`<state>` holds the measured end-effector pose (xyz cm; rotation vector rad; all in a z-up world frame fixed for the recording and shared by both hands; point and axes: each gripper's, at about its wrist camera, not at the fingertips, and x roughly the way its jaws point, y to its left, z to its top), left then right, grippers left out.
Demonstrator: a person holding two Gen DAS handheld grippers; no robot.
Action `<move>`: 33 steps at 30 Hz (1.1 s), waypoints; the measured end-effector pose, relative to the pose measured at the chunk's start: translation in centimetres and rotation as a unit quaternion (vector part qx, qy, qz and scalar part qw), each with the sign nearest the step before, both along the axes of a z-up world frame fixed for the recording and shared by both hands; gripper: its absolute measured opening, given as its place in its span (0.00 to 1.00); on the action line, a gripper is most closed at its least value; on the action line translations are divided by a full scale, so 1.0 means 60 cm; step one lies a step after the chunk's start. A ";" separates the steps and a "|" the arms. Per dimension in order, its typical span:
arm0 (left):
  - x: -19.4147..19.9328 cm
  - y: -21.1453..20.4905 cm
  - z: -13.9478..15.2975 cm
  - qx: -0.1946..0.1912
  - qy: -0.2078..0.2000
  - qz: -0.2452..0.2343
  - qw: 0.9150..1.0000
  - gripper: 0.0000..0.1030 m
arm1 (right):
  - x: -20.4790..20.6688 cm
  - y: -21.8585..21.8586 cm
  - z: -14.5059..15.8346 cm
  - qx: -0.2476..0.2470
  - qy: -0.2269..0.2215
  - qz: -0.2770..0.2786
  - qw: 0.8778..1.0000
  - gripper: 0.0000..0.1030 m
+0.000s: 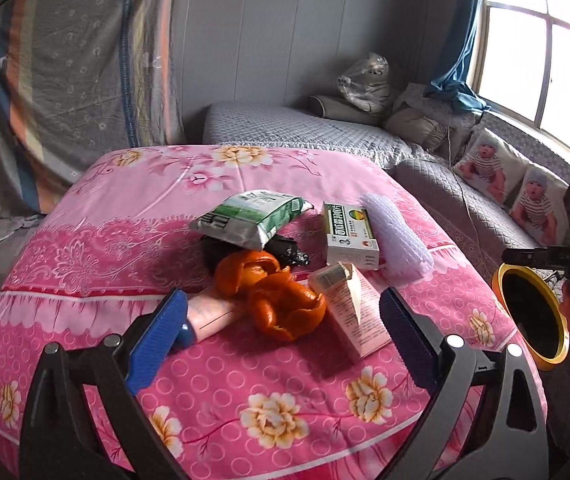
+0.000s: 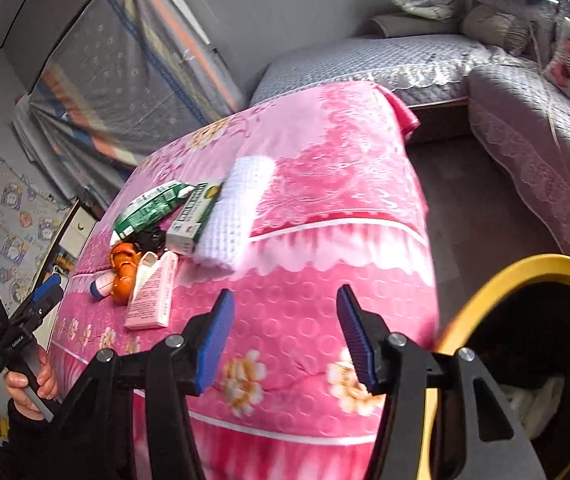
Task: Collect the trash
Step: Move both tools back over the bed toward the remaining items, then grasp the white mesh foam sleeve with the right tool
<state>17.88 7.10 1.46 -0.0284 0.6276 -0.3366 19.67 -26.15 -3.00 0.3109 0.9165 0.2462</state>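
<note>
Trash lies on a pink floral-covered table (image 1: 145, 240): orange peel (image 1: 281, 300), a pink carton (image 1: 353, 312), a green-white box (image 1: 351, 234), a green-white packet (image 1: 253, 216), white foam netting (image 1: 397, 236), a black wrapper (image 1: 285, 250) and a pink tube (image 1: 209, 316). My left gripper (image 1: 285, 328) is open, its jaws either side of the peel and carton. My right gripper (image 2: 285, 340) is open and empty over the table's near edge (image 2: 305, 320). A yellow-rimmed bin (image 2: 525, 352) stands at the right, also in the left wrist view (image 1: 533, 316).
A grey quilted sofa (image 1: 465, 192) wraps the back and right, with cushions (image 1: 497, 168) and a bagged item (image 1: 365, 76). A window (image 1: 537, 52) is at the upper right. A covered object (image 1: 77, 80) leans at the left. Floor (image 2: 465, 208) lies between table and sofa.
</note>
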 end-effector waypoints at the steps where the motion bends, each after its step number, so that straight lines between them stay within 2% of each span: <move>1: -0.005 0.010 -0.001 -0.006 0.002 0.005 1.000 0.90 | 0.020 0.021 0.003 -0.007 0.003 0.011 1.000 0.49; 4: -0.017 0.026 -0.011 -0.017 0.008 0.009 1.000 0.90 | 0.083 0.076 0.008 -0.023 0.024 0.035 0.999 0.51; 10: -0.036 0.030 -0.021 -0.002 0.006 0.007 1.000 0.90 | 0.180 0.145 -0.013 -0.100 0.070 0.015 0.992 0.52; 14: -0.041 0.029 -0.022 -0.014 0.020 -0.007 1.000 0.90 | 0.206 0.153 -0.048 -0.122 0.101 0.006 0.987 0.52; 19: -0.042 0.017 -0.022 -0.007 0.019 -0.012 1.000 0.90 | 0.222 0.160 -0.080 -0.134 0.119 0.008 0.984 0.52; 21: -0.037 0.014 -0.026 -0.005 0.026 -0.009 1.000 0.90 | 0.227 0.160 -0.084 -0.130 0.120 0.006 0.984 0.47; 23: -0.031 0.013 -0.028 -0.002 0.031 -0.008 0.999 0.90 | 0.227 0.158 -0.083 -0.129 0.117 0.009 0.985 0.32; 26: -0.023 0.010 -0.025 0.012 0.031 -0.006 0.999 0.90 | 0.218 0.149 -0.076 -0.126 0.108 0.015 0.986 0.15; 29: -0.003 0.002 -0.016 0.032 0.033 -0.015 0.999 0.91 | 0.203 0.139 -0.069 -0.106 0.099 0.029 0.989 0.13; 33: 0.053 -0.011 0.013 0.055 0.037 -0.047 0.997 0.92 | 0.171 0.117 -0.046 -0.047 0.086 0.049 0.994 0.12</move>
